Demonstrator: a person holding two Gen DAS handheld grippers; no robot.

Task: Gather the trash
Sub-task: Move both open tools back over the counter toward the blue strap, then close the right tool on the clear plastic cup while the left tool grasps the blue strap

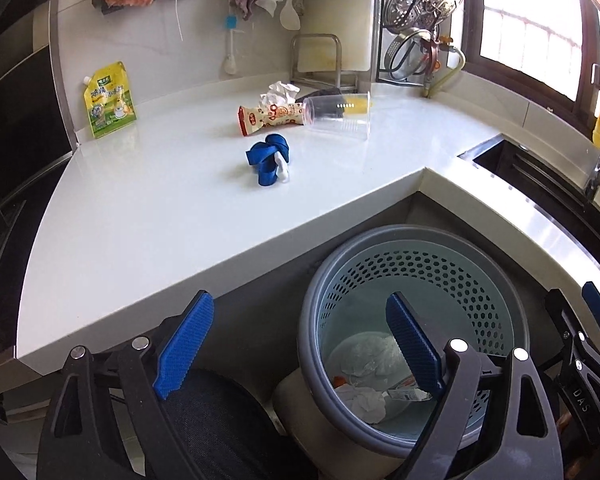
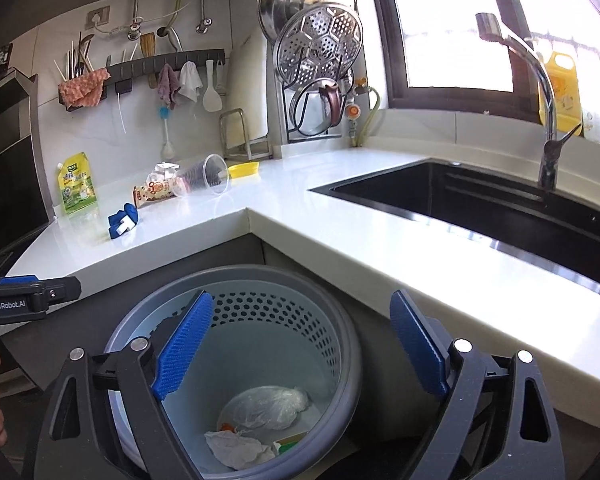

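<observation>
Left wrist view: left gripper (image 1: 300,344) released, jaws wide apart, nothing between them, low in frame over the counter edge and bin (image 1: 504,292). Bin at lower right, on the floor below the counter (image 1: 140,220); inside it a plastic bag (image 1: 364,352), crumpled tissue (image 1: 360,400) and a wrapper scrap. On the counter, centre frame: blue glove (image 1: 269,158). Above it, snack wrapper (image 1: 270,117) lying flat, touching a clear cup (image 1: 338,116) on its side, with white tissue (image 1: 279,92) just behind. Yellow pouch (image 1: 109,100) upright at left by the wall. Right gripper (image 1: 592,344) partly seen at right edge.

Right wrist view: right gripper (image 2: 300,344) released, jaws wide, empty, directly above the bin (image 2: 352,340). Bag (image 2: 268,406) and tissue (image 2: 236,450) at bin bottom. Glove (image 2: 123,220), wrapper (image 2: 154,192), cup (image 2: 204,179), pouch (image 2: 76,188) on the counter (image 2: 340,224) at left-centre. Sink (image 2: 500,200) at right.
</observation>
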